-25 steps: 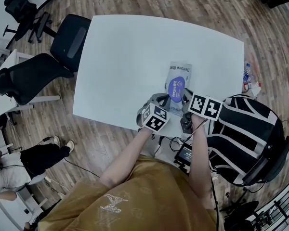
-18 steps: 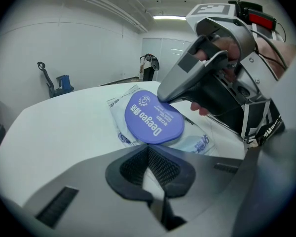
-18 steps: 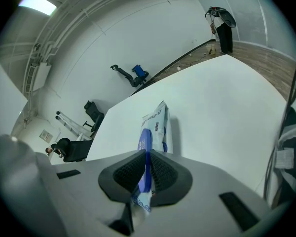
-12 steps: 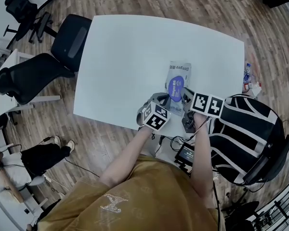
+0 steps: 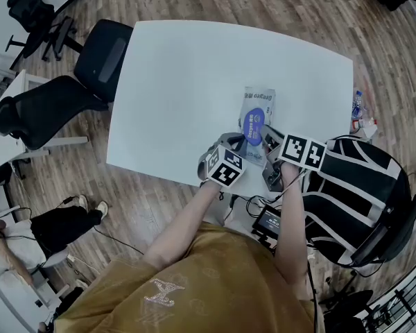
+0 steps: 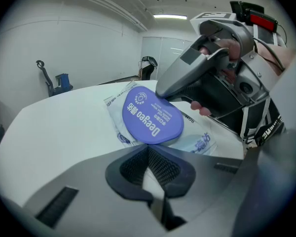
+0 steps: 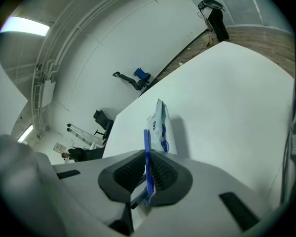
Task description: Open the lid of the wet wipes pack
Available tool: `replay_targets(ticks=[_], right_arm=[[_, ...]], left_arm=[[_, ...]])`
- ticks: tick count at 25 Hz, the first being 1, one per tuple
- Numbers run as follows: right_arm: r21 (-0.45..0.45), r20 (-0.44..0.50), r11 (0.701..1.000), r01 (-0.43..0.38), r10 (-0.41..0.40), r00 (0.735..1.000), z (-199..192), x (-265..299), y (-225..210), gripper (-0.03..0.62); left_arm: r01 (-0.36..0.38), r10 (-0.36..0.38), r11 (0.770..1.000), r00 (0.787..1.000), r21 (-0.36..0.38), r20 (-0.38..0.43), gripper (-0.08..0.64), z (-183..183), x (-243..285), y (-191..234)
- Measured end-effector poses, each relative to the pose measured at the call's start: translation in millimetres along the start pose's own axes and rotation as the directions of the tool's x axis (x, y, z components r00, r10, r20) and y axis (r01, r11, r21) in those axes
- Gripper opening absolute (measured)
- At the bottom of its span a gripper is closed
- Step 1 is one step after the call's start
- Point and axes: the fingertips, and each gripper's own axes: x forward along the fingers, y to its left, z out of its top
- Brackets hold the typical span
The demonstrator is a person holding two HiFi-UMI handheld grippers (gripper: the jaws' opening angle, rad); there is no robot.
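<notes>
- One wet wipes pack (image 5: pixel 256 118) lies flat on the white table (image 5: pixel 194 75), near the person's edge.
- The right hand-held gripper (image 7: pixel 147 174) is clamped on the rim of the pack's blue lid (image 6: pixel 152 115).
- The left hand-held gripper (image 6: pixel 149 154) has its jaws together on nothing, just beside the pack.

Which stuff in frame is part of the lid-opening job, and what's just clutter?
In the job:
- wet wipes pack
- its purple lid
- right gripper, shut on the lid's edge
- left gripper, shut on the pack's near end

Lying about:
- black office chairs
- black-and-white striped chair
</notes>
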Motion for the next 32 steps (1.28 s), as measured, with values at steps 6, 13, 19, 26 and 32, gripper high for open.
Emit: replay_targets(ticks=[6, 13, 19, 26, 32], right_arm=[[-0.011, -0.004, 1.000, -0.005, 0.004, 1.000, -0.3, 0.6, 4.6, 0.034], [-0.043, -0.011, 0.999, 0.000, -0.001, 1.000, -1.3, 0.5, 8.1, 0.034], [-0.083, -0.022, 0.997, -0.009, 0.007, 1.000, -3.1, 1.4, 14.3, 0.034], [-0.109, -0.035, 0.994, -0.025, 0.021, 0.999, -2.7, 3.3, 21.4, 0.034], [-0.146, -0.054, 0.989, -0.027, 0.019, 0.998, -4.8, 4.2, 25.0, 0.034]], left_arm=[[0.007, -0.007, 1.000, 1.000, -0.001, -0.001, 0.005, -0.1, 0.8, 0.2], [0.004, -0.004, 1.000, 1.000, 0.002, -0.009, 0.005, -1.1, 1.3, -0.3], [0.005, -0.005, 1.000, 1.000, -0.001, -0.009, 0.005, -2.2, 1.0, 0.2], [0.009, -0.009, 1.000, 1.000, -0.006, -0.014, 0.005, -0.9, -0.1, 1.2], [0.016, -0.015, 1.000, 0.999, 0.022, -0.045, 0.005, -2.2, 0.9, -0.8]])
